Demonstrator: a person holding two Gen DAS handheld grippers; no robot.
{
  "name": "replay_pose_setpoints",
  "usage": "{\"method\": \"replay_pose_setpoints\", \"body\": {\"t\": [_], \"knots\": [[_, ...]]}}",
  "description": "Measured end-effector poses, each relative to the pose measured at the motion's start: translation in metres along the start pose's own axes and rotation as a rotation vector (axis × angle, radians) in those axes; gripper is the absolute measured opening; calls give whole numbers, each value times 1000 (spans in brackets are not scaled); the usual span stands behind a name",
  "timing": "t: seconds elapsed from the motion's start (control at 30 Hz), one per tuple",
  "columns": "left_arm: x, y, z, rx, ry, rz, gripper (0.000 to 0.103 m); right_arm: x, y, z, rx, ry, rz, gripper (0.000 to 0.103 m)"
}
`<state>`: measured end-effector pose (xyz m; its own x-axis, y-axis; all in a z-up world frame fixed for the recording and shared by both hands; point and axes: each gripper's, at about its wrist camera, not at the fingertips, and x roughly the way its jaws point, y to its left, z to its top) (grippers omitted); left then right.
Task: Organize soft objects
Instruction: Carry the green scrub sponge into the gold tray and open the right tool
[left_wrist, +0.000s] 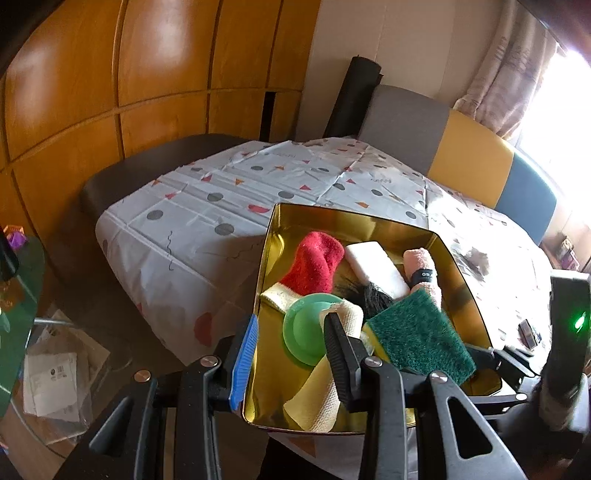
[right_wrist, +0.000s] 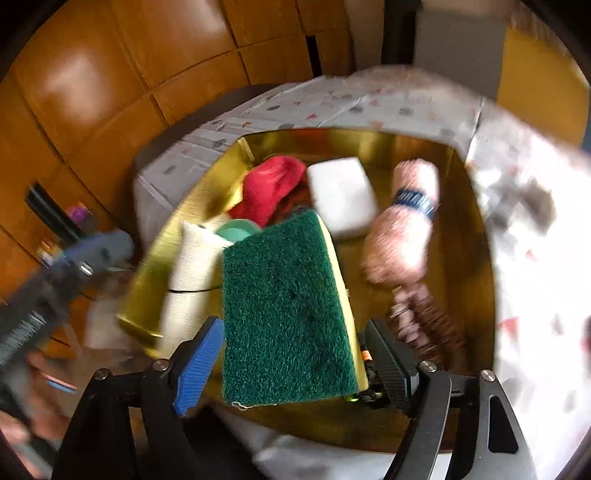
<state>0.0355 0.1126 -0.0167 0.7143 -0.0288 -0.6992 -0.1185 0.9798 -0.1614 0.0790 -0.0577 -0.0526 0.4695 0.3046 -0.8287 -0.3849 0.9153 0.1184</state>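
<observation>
Right claw (right_wrist: 291, 363) pinching green scouring sponge (right_wrist: 288, 314) over gold tin (right_wrist: 476, 295); best lowered into the bare gap beside white sponge (right_wrist: 341, 195), then released. Left claw (left_wrist: 291, 352) spread astride the tin's near wall. Left view alone sharp, showing red cloth (left_wrist: 316, 264) clearly; right view blurred

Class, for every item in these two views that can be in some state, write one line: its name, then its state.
Gold tin: open, no lid, holding soft items.
Green scouring sponge: between the right gripper's fingers, over the tin.
Pink towel: rolled, banded, in the tin.
Red cloth: bunched, in the tin.
White sponge: lying in the tin.
Left gripper: open, straddling the tin's wall.
</observation>
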Motion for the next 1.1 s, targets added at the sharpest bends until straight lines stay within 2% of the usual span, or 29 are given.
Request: {"method": "replay_pose_setpoints", "body": {"t": [0.07, 0.2, 0.33, 0.53, 0.83, 1.1], "knots": [[-2, -2, 1, 7, -3, -3, 37, 4, 3, -1, -48, 2, -51, 72], [-6, -7, 3, 29, -13, 1, 37, 9, -11, -2, 14, 20, 7, 73], [-8, -13, 4, 51, -16, 5, 37, -3, -18, -2, 41, -12, 31, 82], [-11, -25, 5, 91, -25, 2, 38, -24, -38, -2, 72, -65, 7, 83], [-14, -55, 6, 165, -29, -18, 38, -59, -92, -11, 142, -128, -74, 85], [-10, -97, 10, 266, -22, -52, 38, -87, -164, -33, 235, -144, -192, 86]]}}
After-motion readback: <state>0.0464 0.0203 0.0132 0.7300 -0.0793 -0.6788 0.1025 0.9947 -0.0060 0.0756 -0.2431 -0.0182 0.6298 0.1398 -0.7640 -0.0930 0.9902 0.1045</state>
